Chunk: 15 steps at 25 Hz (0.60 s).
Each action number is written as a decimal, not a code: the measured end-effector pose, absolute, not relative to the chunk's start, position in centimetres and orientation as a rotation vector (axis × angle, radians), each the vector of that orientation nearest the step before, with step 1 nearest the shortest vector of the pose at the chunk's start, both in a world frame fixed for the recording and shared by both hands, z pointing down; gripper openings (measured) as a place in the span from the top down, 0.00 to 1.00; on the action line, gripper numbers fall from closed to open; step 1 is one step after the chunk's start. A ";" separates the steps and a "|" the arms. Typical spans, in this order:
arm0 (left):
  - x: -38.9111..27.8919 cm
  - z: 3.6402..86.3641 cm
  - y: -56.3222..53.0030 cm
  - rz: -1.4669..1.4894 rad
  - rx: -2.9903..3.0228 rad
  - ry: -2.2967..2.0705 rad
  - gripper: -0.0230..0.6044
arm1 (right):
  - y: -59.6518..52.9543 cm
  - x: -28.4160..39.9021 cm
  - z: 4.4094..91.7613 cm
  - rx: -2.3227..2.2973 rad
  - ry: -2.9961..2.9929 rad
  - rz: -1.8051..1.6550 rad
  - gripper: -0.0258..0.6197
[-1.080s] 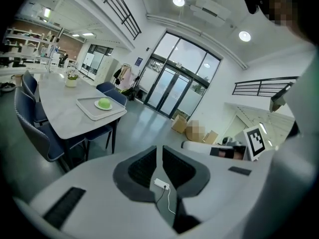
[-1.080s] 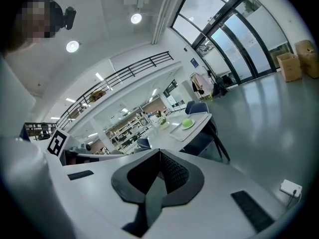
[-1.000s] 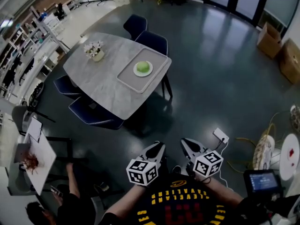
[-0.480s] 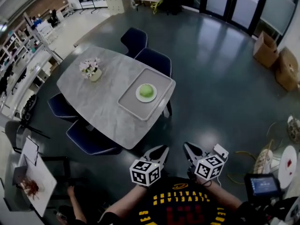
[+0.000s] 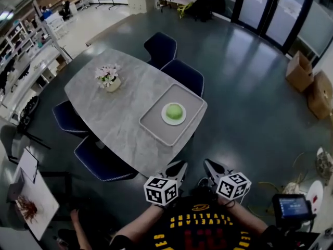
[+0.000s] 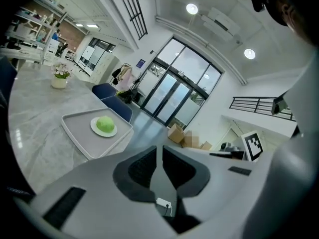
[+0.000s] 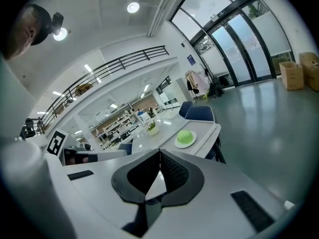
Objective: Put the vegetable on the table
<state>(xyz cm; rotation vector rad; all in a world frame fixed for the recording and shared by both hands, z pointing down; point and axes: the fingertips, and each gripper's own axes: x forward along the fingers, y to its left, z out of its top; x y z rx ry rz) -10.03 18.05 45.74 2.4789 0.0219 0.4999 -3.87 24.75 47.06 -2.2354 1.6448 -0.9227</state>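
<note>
A round green vegetable (image 5: 174, 111) lies on a white plate (image 5: 174, 122) in a grey tray (image 5: 156, 126) at the near right corner of the grey marble table (image 5: 119, 113). My left gripper (image 5: 176, 168) and right gripper (image 5: 210, 166) hang side by side close to my body, short of the table edge, both shut and holding nothing. The left gripper view has the vegetable (image 6: 104, 124) ahead to the left, beyond the left gripper (image 6: 159, 148). Through the right gripper view, the vegetable (image 7: 185, 136) sits just above the right gripper (image 7: 160, 153).
A pot of pink flowers (image 5: 109, 78) stands at the table's far side. Dark blue chairs (image 5: 184, 74) ring the table. Cardboard boxes (image 5: 302, 72) sit on the floor far right. A small side table (image 5: 26, 191) is at lower left, a screen (image 5: 291, 206) at lower right.
The table and tray have drawn nearer to me and lower in the head view. Both grippers stay shut and keep their places in front of my body.
</note>
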 end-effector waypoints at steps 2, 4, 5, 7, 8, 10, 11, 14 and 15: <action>-9.6 45.7 16.9 0.491 2.474 -0.003 0.90 | 23.5 -3.3 46.9 -2.223 1.669 -0.925 0.95; -9.2 45.9 15.8 0.485 2.466 -0.035 0.90 | 22.5 -2.5 46.9 -2.211 1.684 -0.927 0.95; -8.9 46.0 15.4 0.483 2.463 -0.051 0.90 | 22.1 -2.0 47.1 -2.201 1.692 -0.930 0.95; -8.1 46.1 14.5 0.478 2.461 -0.082 0.90 | 21.2 -0.9 47.2 -2.178 1.712 -0.931 0.95; -7.5 46.1 14.1 0.476 2.464 -0.096 0.90 | 20.7 -0.2 47.2 -2.166 1.719 -0.929 0.95; -6.2 46.1 13.2 0.472 2.471 -0.131 0.90 | 19.7 1.5 47.3 -2.140 1.731 -0.928 0.95; -5.5 46.2 12.7 0.469 2.473 -0.153 0.90 | 19.1 2.4 47.4 -2.125 1.741 -0.931 0.95; -3.0 46.7 11.2 0.472 2.464 -0.222 0.90 | 17.4 5.2 47.8 -2.075 1.788 -0.948 0.95; -2.0 47.0 10.8 0.478 2.456 -0.240 0.90 | 16.9 6.5 47.9 -2.058 1.799 -0.954 0.95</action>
